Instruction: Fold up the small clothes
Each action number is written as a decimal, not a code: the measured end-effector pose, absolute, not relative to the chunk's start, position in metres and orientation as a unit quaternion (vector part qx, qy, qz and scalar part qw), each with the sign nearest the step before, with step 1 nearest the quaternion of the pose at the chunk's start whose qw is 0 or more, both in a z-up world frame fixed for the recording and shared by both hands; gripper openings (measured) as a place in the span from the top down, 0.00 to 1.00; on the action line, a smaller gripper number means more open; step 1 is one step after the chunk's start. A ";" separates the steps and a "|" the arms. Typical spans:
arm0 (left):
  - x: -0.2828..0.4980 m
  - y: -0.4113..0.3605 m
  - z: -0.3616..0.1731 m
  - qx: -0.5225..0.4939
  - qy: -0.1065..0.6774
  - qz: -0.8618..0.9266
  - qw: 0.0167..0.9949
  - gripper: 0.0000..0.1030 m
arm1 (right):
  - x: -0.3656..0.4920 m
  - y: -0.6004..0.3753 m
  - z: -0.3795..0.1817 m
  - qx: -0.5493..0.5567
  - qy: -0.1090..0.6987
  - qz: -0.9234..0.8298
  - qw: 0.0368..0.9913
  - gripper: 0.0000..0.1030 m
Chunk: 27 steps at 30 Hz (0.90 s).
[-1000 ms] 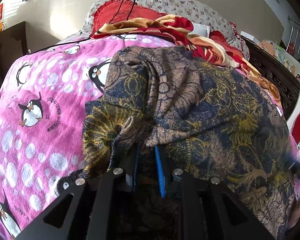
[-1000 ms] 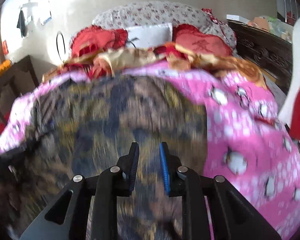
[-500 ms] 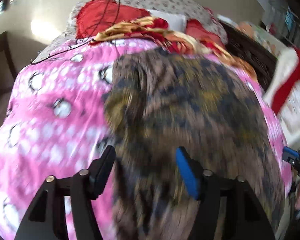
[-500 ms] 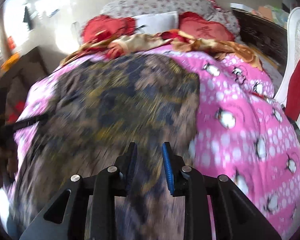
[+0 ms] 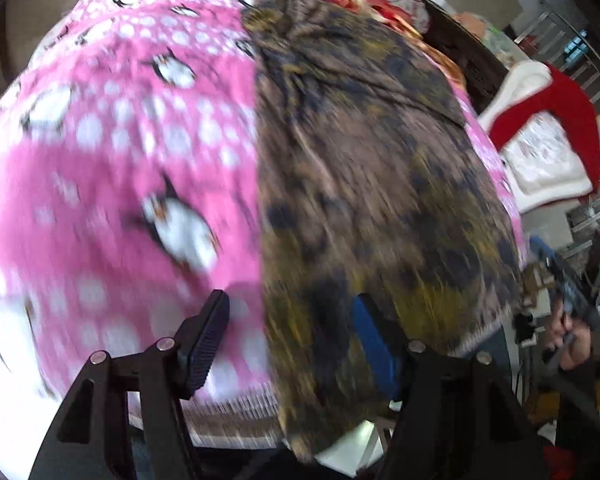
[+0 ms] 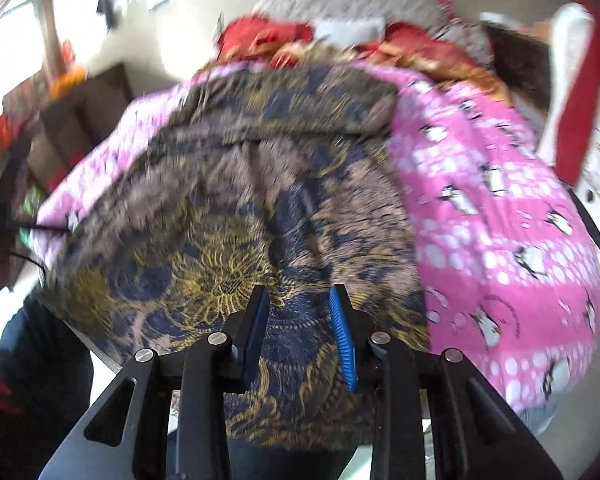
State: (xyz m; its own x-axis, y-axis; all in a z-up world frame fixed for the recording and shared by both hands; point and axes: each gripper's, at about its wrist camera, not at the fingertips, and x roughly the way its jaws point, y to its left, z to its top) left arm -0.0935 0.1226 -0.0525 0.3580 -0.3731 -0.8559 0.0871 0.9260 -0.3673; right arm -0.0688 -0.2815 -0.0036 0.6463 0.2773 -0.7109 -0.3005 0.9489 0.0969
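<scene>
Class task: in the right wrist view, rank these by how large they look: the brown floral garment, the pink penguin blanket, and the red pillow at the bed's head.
1. brown floral garment, though it lies nearest the camera
2. pink penguin blanket
3. red pillow, farthest away and blurred

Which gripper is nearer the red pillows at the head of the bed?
Cannot tell. The left gripper and right gripper both sit over the patterned garment's near edge, far from the red pillows.

Your left wrist view looks down along the bed from its near edge, close above the pink penguin blanket (image 5: 112, 152). Your right view faces likewise; both share the patterned brown garment (image 6: 260, 200).
</scene>
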 end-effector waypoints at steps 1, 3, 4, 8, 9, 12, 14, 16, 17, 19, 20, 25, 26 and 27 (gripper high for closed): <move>-0.103 0.119 -0.051 -0.122 0.541 -0.147 0.819 0.35 | -0.075 -0.284 -0.003 -0.013 0.381 0.154 0.912 0.63; -0.113 0.117 -0.050 -0.128 0.539 -0.162 0.817 0.35 | -0.082 -0.291 -0.003 -0.005 0.372 0.147 0.916 0.63; -0.116 0.117 -0.052 -0.134 0.539 -0.166 0.815 0.35 | -0.084 -0.294 -0.004 0.003 0.373 0.145 0.916 0.63; -0.117 0.116 -0.054 -0.146 0.542 -0.178 0.808 0.36 | -0.093 -0.293 -0.008 0.017 0.378 0.139 0.915 0.63; -0.119 0.119 -0.054 -0.151 0.543 -0.180 0.806 0.36 | -0.094 -0.293 -0.008 0.019 0.377 0.140 0.915 0.63; -0.121 0.123 -0.059 -0.177 0.549 -0.191 0.794 0.37 | -0.100 -0.290 -0.007 0.015 0.369 0.144 0.918 0.63; -0.123 0.128 -0.066 -0.213 0.563 -0.200 0.773 0.44 | -0.104 -0.286 -0.006 0.011 0.366 0.145 0.919 0.63; -0.123 0.132 -0.077 -0.251 0.580 -0.207 0.746 0.62 | -0.109 -0.283 -0.005 0.007 0.362 0.146 0.921 0.63; -0.121 0.134 -0.079 -0.260 0.580 -0.203 0.745 0.70 | -0.111 -0.283 -0.004 0.008 0.360 0.146 0.921 0.63; -0.114 0.140 -0.083 -0.274 0.585 -0.196 0.737 0.79 | -0.114 -0.283 -0.003 0.012 0.357 0.146 0.923 0.63; -0.111 0.142 -0.085 -0.286 0.586 -0.194 0.733 0.81 | -0.114 -0.284 -0.002 0.013 0.357 0.145 0.923 0.63; -0.111 0.136 -0.085 -0.277 0.589 -0.201 0.733 0.82 | -0.117 -0.287 0.004 0.014 0.345 0.142 0.928 0.63; -0.114 0.134 -0.085 -0.277 0.590 -0.206 0.730 0.82 | -0.117 -0.290 0.005 0.014 0.343 0.143 0.928 0.63; -0.116 0.132 -0.085 -0.270 0.589 -0.209 0.733 0.83 | -0.117 -0.292 0.005 0.017 0.343 0.143 0.928 0.63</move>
